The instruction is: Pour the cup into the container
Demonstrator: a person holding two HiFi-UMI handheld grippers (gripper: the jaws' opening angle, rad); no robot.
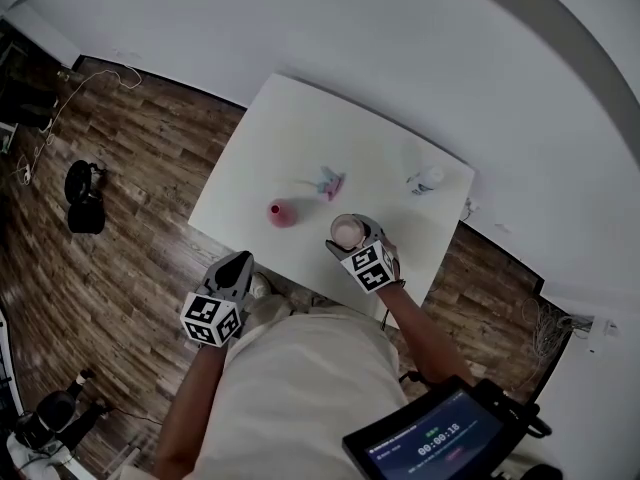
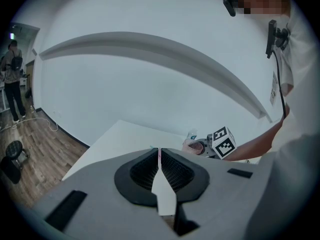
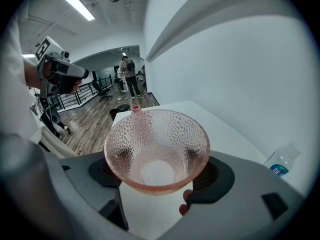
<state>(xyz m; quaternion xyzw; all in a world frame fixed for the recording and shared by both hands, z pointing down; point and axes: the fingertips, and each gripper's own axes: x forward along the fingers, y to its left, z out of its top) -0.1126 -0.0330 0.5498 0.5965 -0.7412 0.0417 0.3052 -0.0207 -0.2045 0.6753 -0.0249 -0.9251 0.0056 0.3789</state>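
- Table (image 1: 250,168): white, rectangular, set against a pale wall.
- Clear plastic bottle (image 1: 427,179): blue label, near the table's far right corner.
- Small pink-and-blue item (image 1: 328,182): mid-table; kind unclear.
- Floor (image 1: 130,168): dark wood planks.
- Black chair (image 1: 85,203): on the floor, left of the table.
- Loose cable (image 1: 60,108): on the floor by the wall.
- Dark screen (image 1: 430,438): showing a timer.
- Person with backpack (image 3: 131,74): standing well off.
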